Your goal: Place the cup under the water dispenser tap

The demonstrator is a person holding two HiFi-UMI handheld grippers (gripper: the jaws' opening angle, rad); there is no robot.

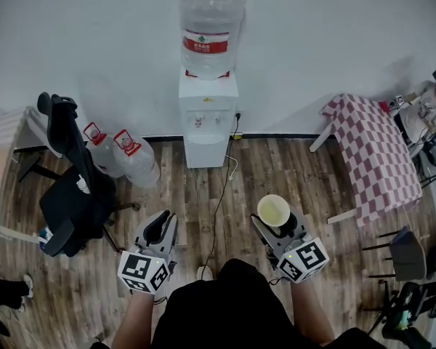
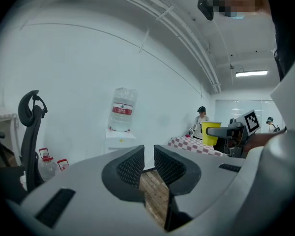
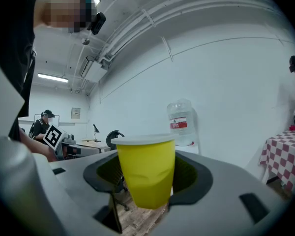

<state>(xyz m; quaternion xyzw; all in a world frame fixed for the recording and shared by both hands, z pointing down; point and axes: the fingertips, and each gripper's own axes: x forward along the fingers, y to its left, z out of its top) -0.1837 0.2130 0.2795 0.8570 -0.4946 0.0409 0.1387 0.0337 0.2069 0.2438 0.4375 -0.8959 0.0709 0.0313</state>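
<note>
Your left claw (image 1: 158, 231) and right claw (image 1: 277, 226) are grey with black pads, and their cubes show black-and-white square markers. The plastic cup (image 3: 146, 173) is yellow outside and pale cream inside. The boxy water dispenser (image 1: 208, 115) is white, and its clear bottle (image 1: 209, 20) has a red label. The plank floor (image 1: 203, 187) is brown wood, the desk (image 1: 374, 155) is red-and-white checked, and the office chair (image 1: 73, 195) is black.
</note>
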